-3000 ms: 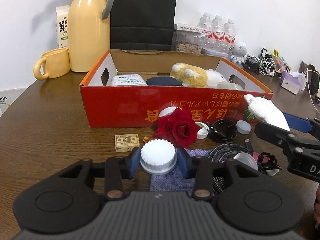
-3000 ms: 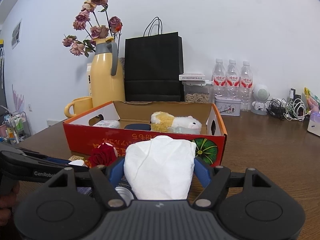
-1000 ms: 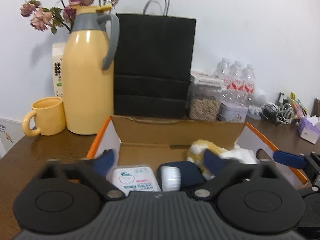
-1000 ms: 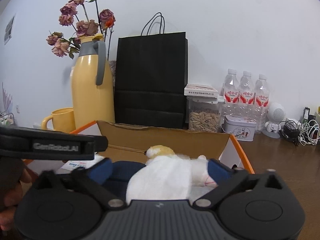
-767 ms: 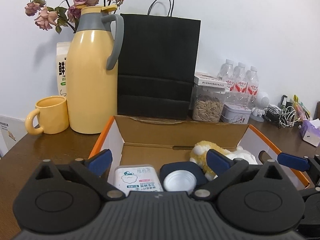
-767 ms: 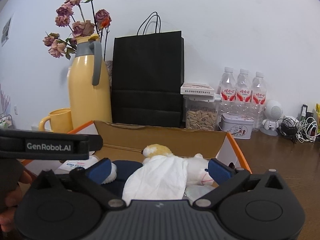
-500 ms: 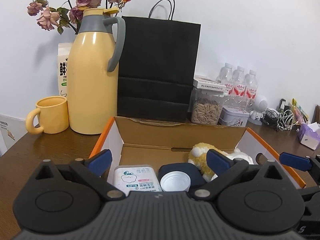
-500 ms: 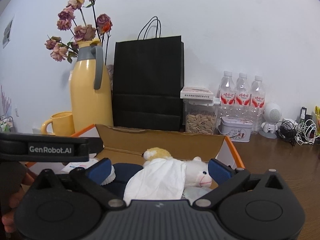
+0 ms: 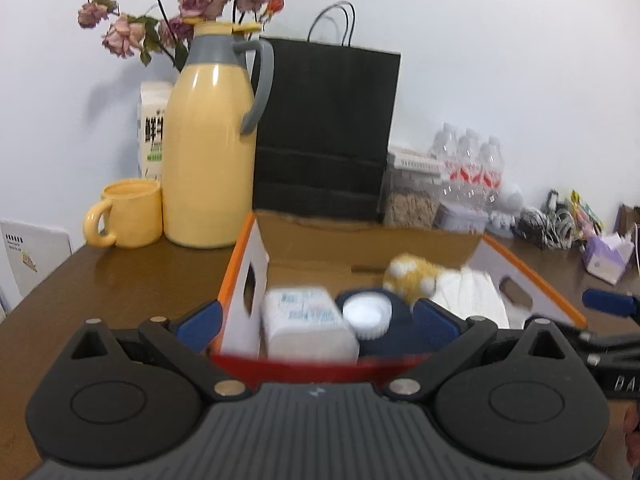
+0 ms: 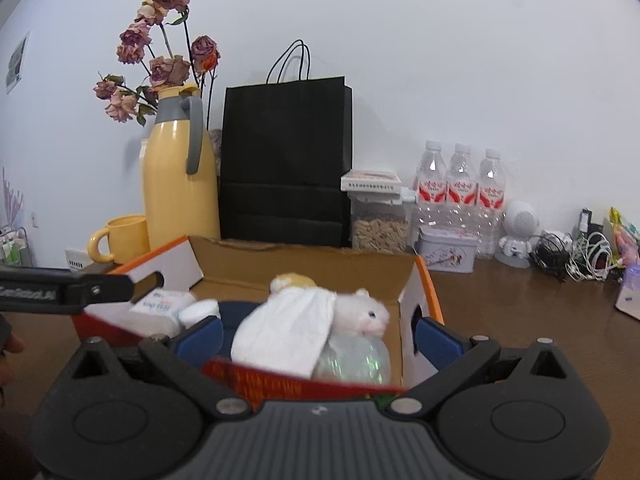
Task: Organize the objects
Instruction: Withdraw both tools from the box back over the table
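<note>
An open red and orange cardboard box (image 9: 240,264) (image 10: 424,292) holds a tissue pack (image 9: 304,320), a white jar lid (image 9: 367,312) on a dark blue item, a yellow and white plush toy (image 9: 412,276) (image 10: 360,312) and a white crumpled tissue (image 10: 288,328) (image 9: 476,296). My left gripper (image 9: 316,320) is open and empty, just in front of the box's near wall. My right gripper (image 10: 316,330) is open and empty, at the box's near wall, with the tissue lying on the plush toy beyond it.
Behind the box stand a yellow thermos (image 9: 208,148) with dried flowers, a yellow mug (image 9: 128,216), a black paper bag (image 9: 324,128), a seed jar (image 10: 380,224), water bottles (image 10: 460,196), a tin, cables (image 10: 576,252). The brown table (image 9: 120,276) extends left.
Both grippers have let go: the lid and the tissue now lie in the box. Both grippers have pulled back toward the box's near wall and stand open.
</note>
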`<state>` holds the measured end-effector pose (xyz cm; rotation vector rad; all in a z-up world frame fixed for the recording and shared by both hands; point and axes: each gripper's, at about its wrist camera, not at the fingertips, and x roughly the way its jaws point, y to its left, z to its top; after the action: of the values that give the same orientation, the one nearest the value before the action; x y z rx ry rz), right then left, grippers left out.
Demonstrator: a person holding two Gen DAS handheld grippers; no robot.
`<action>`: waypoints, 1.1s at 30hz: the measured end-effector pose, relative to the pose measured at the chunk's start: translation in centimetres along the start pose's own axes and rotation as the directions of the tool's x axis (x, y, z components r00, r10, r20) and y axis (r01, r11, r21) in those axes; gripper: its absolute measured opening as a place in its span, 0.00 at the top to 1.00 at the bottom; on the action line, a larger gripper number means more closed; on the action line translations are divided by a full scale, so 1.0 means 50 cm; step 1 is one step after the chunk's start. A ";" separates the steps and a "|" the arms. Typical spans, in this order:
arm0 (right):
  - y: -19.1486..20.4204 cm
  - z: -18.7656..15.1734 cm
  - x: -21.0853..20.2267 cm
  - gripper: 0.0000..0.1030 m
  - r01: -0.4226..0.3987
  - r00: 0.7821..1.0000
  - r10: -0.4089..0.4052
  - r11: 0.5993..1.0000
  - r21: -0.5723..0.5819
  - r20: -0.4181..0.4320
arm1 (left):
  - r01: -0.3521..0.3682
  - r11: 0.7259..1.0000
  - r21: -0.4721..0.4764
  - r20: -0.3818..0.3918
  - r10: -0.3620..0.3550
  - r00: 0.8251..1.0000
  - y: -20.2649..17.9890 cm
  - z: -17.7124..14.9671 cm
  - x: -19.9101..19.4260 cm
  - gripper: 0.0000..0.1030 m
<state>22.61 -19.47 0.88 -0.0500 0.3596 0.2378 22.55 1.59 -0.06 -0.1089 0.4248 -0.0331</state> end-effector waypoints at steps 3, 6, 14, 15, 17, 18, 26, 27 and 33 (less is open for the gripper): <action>0.002 -0.019 -0.021 0.00 0.001 1.000 -0.001 1.000 -0.007 -0.017 | -0.002 1.000 0.020 -0.038 0.003 0.999 0.004 -0.027 -0.019 0.00; 0.001 -0.041 -0.043 0.00 0.007 0.999 -0.008 1.000 -0.007 -0.044 | -0.013 1.000 0.028 -0.074 0.015 0.997 0.010 -0.053 -0.036 0.00; -0.007 -0.090 -0.094 0.00 0.018 0.993 -0.017 1.000 0.009 -0.117 | -0.025 1.000 0.005 -0.124 0.025 0.992 0.033 -0.097 -0.085 0.00; -0.005 -0.094 -0.100 0.00 0.015 0.992 -0.014 1.000 0.009 -0.122 | -0.027 1.000 0.005 -0.125 0.027 0.992 0.034 -0.100 -0.092 0.00; -0.001 -0.100 -0.112 0.00 0.006 0.992 -0.005 1.000 0.010 -0.130 | -0.027 1.000 0.003 -0.131 0.028 0.991 0.036 -0.105 -0.101 0.00; 0.002 -0.103 -0.117 0.00 0.003 0.991 -0.001 1.000 0.010 -0.135 | -0.029 1.000 0.004 -0.135 0.029 0.990 0.037 -0.106 -0.104 0.00; 0.026 -0.122 -0.146 0.00 -0.032 0.986 0.035 0.999 0.020 -0.163 | -0.034 0.999 0.003 -0.156 0.034 0.987 0.038 -0.122 -0.137 0.00; 0.030 -0.123 -0.147 0.00 -0.038 0.985 0.041 0.999 0.018 -0.167 | -0.036 0.999 0.001 -0.157 0.036 0.987 0.040 -0.124 -0.141 0.00; 0.058 -0.123 -0.160 0.09 -0.079 0.984 0.076 0.997 -0.010 -0.163 | -0.044 0.999 -0.004 -0.157 0.043 0.987 0.043 -0.129 -0.163 0.00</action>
<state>12.56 -18.98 -2.05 -0.0721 0.5232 0.3150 12.48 3.55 -2.80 -0.1047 0.5848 0.0034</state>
